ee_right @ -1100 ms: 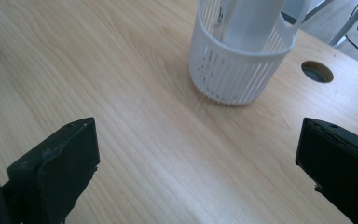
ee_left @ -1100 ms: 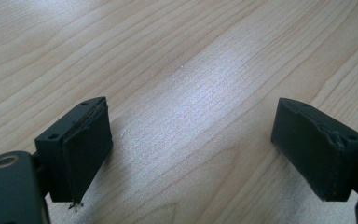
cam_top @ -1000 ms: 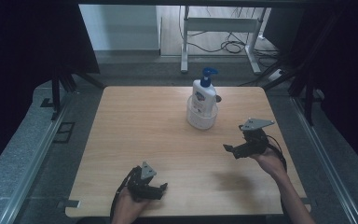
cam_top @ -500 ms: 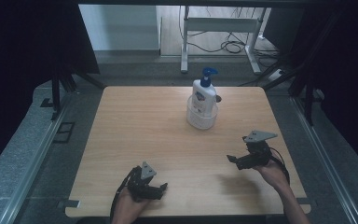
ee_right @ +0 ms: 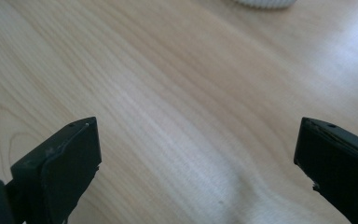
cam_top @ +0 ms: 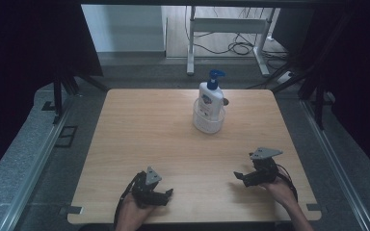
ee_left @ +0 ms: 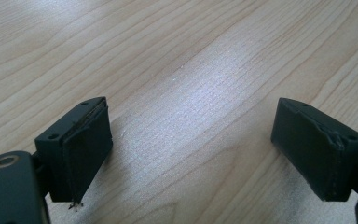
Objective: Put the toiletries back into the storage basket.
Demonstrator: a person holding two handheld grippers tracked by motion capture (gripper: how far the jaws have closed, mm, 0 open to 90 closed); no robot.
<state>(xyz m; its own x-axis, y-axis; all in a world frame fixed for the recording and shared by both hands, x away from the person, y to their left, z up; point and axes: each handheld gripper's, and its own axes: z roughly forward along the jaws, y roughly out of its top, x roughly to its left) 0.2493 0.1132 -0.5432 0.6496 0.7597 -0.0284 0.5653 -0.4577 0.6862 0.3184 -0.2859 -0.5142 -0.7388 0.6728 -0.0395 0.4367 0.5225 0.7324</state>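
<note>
A white pump bottle (cam_top: 211, 98) with a blue pump head stands inside a clear round container (cam_top: 208, 120) at the back middle of the wooden table (cam_top: 144, 130). My left gripper (cam_top: 166, 195) rests low near the front edge, left of centre, held by a hand. In the left gripper view its jaws are wide apart over bare wood, left gripper (ee_left: 191, 149) open and holding nothing. My right gripper (cam_top: 238, 176) sits at the front right, pointing left. Its jaws also stand wide apart, right gripper (ee_right: 196, 172) open, with the container's white base (ee_right: 263, 3) far ahead.
Dark curtains flank the table on both sides. Metal rails run along its left and right. Behind the table a white frame (cam_top: 229, 29) stands on the floor among cables. Bare wood lies between the grippers and the container.
My right gripper has drawn back from near the bottle toward the front right of the table and come lower. The left gripper has stayed put.
</note>
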